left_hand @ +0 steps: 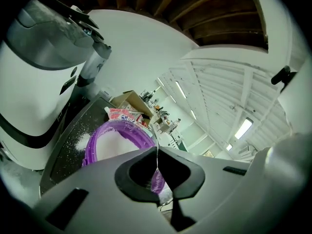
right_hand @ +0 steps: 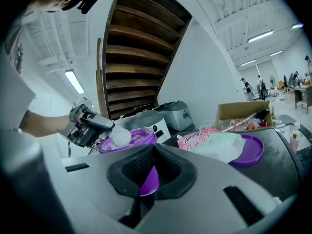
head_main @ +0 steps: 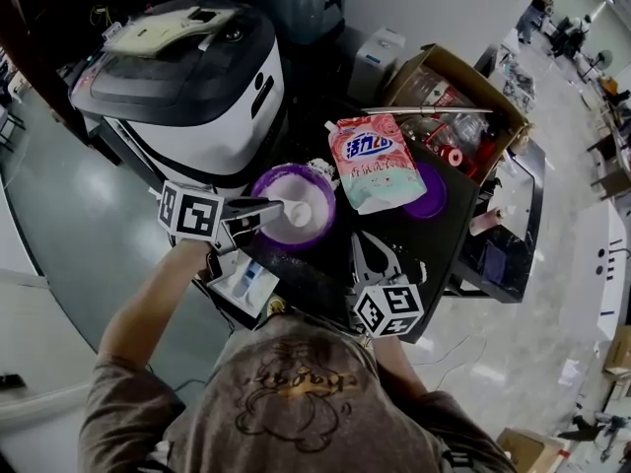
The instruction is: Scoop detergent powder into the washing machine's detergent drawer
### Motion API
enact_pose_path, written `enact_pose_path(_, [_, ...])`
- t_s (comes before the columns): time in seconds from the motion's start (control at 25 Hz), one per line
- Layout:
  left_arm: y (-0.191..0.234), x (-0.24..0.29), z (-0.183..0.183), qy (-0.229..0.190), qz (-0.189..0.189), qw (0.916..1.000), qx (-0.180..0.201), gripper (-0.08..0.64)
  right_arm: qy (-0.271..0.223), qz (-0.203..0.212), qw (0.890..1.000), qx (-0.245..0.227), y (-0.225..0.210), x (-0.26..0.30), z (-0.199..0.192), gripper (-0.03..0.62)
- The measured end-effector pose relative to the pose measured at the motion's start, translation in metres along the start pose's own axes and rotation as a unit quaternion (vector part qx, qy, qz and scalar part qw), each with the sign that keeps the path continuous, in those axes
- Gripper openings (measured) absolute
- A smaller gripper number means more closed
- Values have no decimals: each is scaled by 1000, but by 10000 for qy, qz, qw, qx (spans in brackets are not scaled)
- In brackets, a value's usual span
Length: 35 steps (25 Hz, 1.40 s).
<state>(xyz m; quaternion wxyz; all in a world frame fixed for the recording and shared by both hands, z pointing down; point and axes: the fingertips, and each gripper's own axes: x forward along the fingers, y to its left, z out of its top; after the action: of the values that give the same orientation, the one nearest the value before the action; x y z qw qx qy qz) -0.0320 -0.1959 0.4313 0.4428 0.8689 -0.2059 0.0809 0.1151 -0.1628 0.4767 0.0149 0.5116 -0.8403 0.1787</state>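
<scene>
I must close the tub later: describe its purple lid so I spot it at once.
Right of the white washing machine stands a dark table with the purple tub of powder. Beside the tub lies a pink-and-white detergent bag; the lid is the flat purple disc poking out from under the bag's right side, unlike the deep, powder-filled tub.

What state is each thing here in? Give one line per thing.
purple tub: open, white powder inside.
purple lid: off, lying under the detergent bag.
detergent bag: lying flat on the lid.
scoop: held over the tub.
left gripper: shut on the scoop's handle.
right gripper: shut, near the tub.
cardboard box: open.
washing machine: lid down.
</scene>
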Motion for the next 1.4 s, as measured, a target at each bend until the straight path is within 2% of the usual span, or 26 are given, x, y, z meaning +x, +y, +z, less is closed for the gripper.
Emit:
enact_pose_path(0.24, [2, -8, 6, -608, 99, 9975, -348, 23, 47, 115, 9999, -24, 5, 0, 0, 2])
enact_pose_path(0.6, [-3, -15, 4, -1449, 226, 9868, -681, 24, 185, 506, 9985, -101, 14, 0, -2, 2])
enact_pose_path(0.84, [-7, -23, -3, -1740, 360, 9807, -811, 24, 275, 846, 9957, -251, 24, -3, -6, 2])
enact_pose_path(1.08, [-19, -29, -8, -1934, 252, 9763, -940, 23, 189, 865, 9958, -232, 28, -12, 0, 2])
enact_pose_path(1.24, [-27, -37, -4, -1957, 221, 9790, -519, 23, 119, 828, 9962, -236, 33, -17, 2, 3])
enact_pose_path(1.36, [-26, -42, -11, -2030, 115, 9751, -885, 23, 101, 744, 9969, -236, 36, -21, -1, 3])
enact_pose_path(1.4, [-27, -45, -12, -2017, 84, 9760, -823, 23, 106, 714, 9971, -234, 38, -23, -3, 3])
